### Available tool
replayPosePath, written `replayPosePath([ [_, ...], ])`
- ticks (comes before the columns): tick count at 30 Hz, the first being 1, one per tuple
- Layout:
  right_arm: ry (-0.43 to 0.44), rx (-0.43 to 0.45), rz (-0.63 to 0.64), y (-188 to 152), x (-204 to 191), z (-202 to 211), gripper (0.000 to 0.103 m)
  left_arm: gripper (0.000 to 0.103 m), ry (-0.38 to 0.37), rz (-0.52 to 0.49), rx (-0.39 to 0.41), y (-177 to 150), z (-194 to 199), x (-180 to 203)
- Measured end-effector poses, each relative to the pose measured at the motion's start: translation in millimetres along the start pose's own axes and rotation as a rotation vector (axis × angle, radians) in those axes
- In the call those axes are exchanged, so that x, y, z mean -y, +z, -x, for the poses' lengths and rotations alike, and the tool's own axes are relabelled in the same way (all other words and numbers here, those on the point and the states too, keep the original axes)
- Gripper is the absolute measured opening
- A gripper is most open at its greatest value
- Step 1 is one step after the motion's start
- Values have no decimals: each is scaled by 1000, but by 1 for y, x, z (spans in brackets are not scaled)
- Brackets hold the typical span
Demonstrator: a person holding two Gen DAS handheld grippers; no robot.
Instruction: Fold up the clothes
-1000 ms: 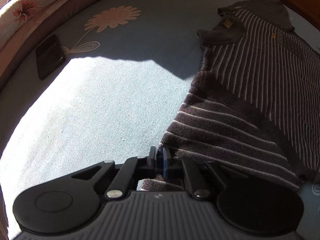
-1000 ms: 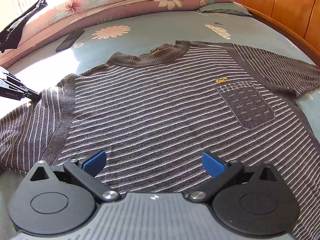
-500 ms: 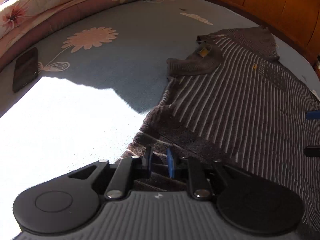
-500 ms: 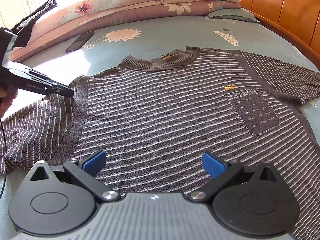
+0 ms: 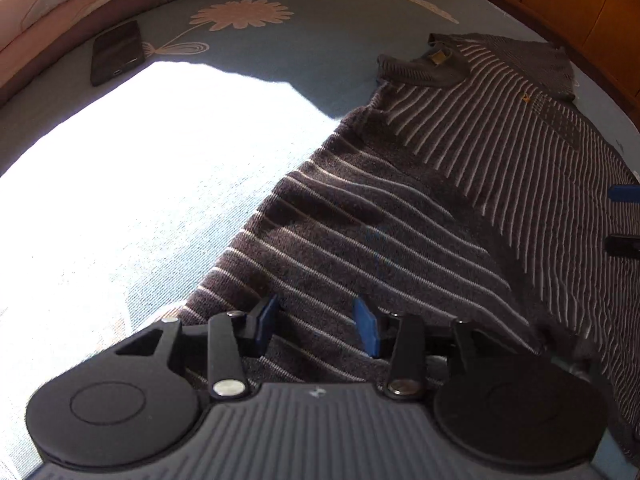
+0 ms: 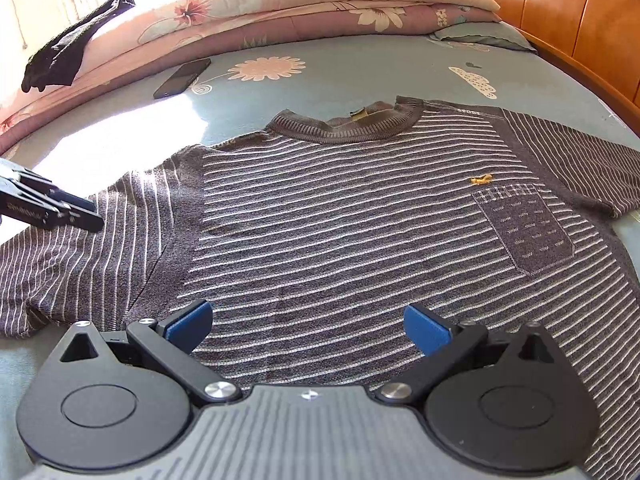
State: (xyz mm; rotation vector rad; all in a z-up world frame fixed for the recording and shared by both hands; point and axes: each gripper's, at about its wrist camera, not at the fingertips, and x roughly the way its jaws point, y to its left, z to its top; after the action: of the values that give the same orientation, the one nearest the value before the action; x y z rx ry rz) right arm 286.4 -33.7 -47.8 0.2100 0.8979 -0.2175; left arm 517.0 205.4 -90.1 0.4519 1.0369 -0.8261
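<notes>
The dark white-striped knit sweater [image 6: 360, 216] lies flat for folding, left gripper [image 5: 316, 324] spread over its sleeve, right gripper [image 6: 308, 324] spread above its hem.

In the left wrist view the sweater's [image 5: 460, 216] near hem is hidden behind the left claw's [image 5: 316, 326] housing, and only the right claw's [image 5: 624, 216] fingertips are seen at the right edge. A sunlit patch of bedsheet [image 5: 120, 168] is washed out. In the right wrist view the far right sleeve [image 6: 592, 168] is cut off, and the collar label [image 6: 360, 113] cannot be read.
</notes>
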Motion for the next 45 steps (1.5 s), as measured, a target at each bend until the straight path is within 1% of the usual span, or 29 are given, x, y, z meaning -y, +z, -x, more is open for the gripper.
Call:
replayPosePath([
  [2, -1, 2, 18, 0, -4, 3, 103, 41, 71, 57, 36, -5, 14, -17],
  [3, -3, 3, 27, 0, -6, 4, 103, 38, 116, 85, 49, -7, 25, -28],
  [4, -4, 3, 33, 0, -6, 4, 103, 35, 136, 99, 67, -10, 38, -40],
  [5, -5, 3, 38, -1, -7, 4, 103, 35, 154, 110, 76, -14, 50, -53],
  [7, -7, -5, 35, -1, -8, 3, 103, 35, 192, 102, 52, -22, 69, -75],
  [8, -5, -9, 26, 0, -8, 2, 103, 35, 196, 89, 29, -26, 75, -83],
  [11, 5, -10, 24, 1, -13, 2, 103, 35, 148, 44, -64, -43, 83, -100],
  [14, 18, -8, 41, 2, -22, 1, 103, 35, 149, -17, -128, -58, 73, -100],
  [16, 27, -8, 61, 3, -28, 1, 103, 35, 138, -38, -148, -63, 65, -99],
  [19, 30, -14, 83, 2, -35, -2, 103, 35, 60, -37, -153, -66, 56, -96],
  [20, 31, -16, 87, 2, -36, -2, 103, 34, 66, -54, -155, -67, 53, -94],
  [21, 33, -17, 88, 2, -37, -3, 103, 16, 97, -78, -152, -67, 50, -90],
  [22, 35, -18, 88, 2, -39, -3, 103, 6, 127, -101, -143, -68, 49, -84],
  [23, 37, -18, 88, 2, -40, -3, 103, 1, 156, -119, -135, -68, 48, -79],
  [26, 43, -21, 89, 3, -43, -4, 103, 1, 223, -157, -124, -70, 49, -71],
  [29, 49, -23, 89, 3, -46, -5, 103, 1, 260, -65, -124, -70, 51, -86],
  [31, 52, -21, 99, 3, -49, -5, 103, 5, 267, -15, -125, -69, 58, -92],
  [32, 54, -19, 106, 3, -50, -4, 103, 7, 257, 17, -104, -69, 66, -93],
  [34, 57, -14, 114, 3, -53, -3, 103, 14, 235, 87, -23, -74, 90, -87],
  [35, 59, -14, 115, 3, -53, -3, 103, 19, 231, 130, 14, -79, 102, -83],
  [36, 62, -17, 113, 3, -54, -3, 103, 20, 238, 191, 41, -85, 112, -79],
  [37, 65, -20, 110, 3, -54, -4, 103, 20, 241, 269, 65, -93, 121, -76],
  [38, 68, -22, 105, 3, -54, -4, 103, 20, 240, 367, 89, -105, 131, -75],
  [40, 73, -23, 103, 4, -55, -5, 103, 21, 225, 606, 139, -136, 147, -75],
  [42, 73, -19, 106, 5, -56, -5, 103, 21, 250, 857, 195, -175, 159, -74],
  [43, 75, -18, 108, 6, -56, -4, 103, 23, 253, 987, 222, -196, 164, -73],
  [44, 78, -16, 110, 6, -56, -4, 103, 30, 247, 1140, 255, -221, 166, -72],
  [45, 80, -14, 113, 7, -56, -4, 103, 31, 235, 1271, 289, -245, 167, -72],
])
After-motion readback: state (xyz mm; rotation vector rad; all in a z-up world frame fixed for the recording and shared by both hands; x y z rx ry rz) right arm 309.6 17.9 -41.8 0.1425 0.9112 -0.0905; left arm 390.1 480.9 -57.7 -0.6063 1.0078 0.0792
